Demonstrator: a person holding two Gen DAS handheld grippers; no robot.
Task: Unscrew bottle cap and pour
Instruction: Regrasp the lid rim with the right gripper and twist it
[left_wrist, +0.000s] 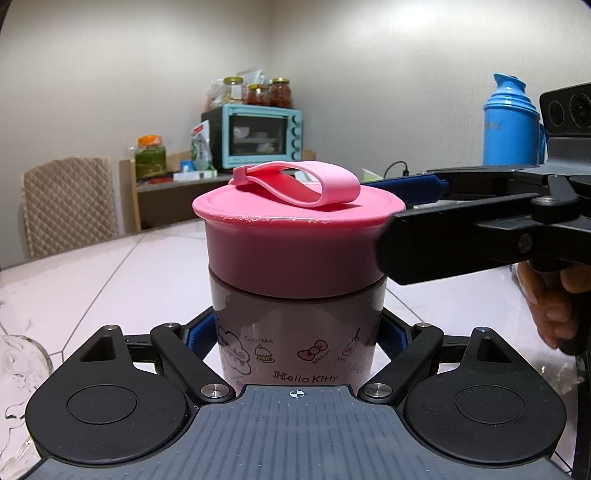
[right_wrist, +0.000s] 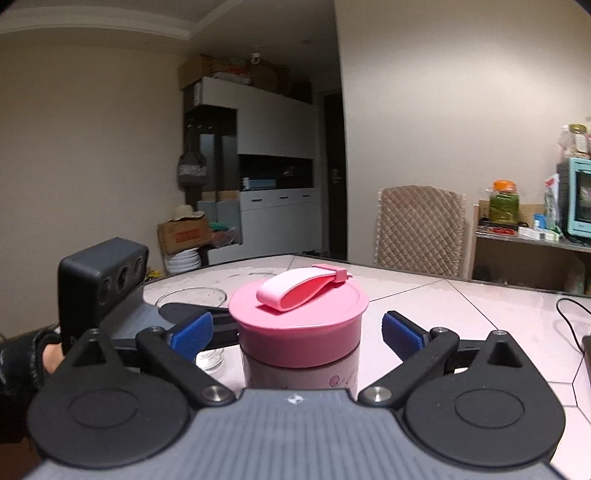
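Note:
A Hello Kitty bottle (left_wrist: 291, 354) stands upright on the white tiled table (left_wrist: 110, 273). Its pink cap (left_wrist: 295, 236) with a looped strap is on top. My left gripper (left_wrist: 295, 332) is shut on the bottle's body below the cap, blue pads pressed to both sides. My right gripper (right_wrist: 297, 334) is open at cap height. Its blue pads (right_wrist: 402, 334) flank the pink cap (right_wrist: 299, 321) with a gap on each side. In the left wrist view the right gripper (left_wrist: 410, 214) reaches in from the right beside the cap.
A clear glass (right_wrist: 192, 295) stands on the table just behind the left gripper, also at the left edge as the glass (left_wrist: 18, 369). A blue thermos (left_wrist: 511, 122), a teal toaster oven (left_wrist: 258, 129) and a quilted chair (left_wrist: 70, 206) lie beyond. A black cable (right_wrist: 569, 321) runs at right.

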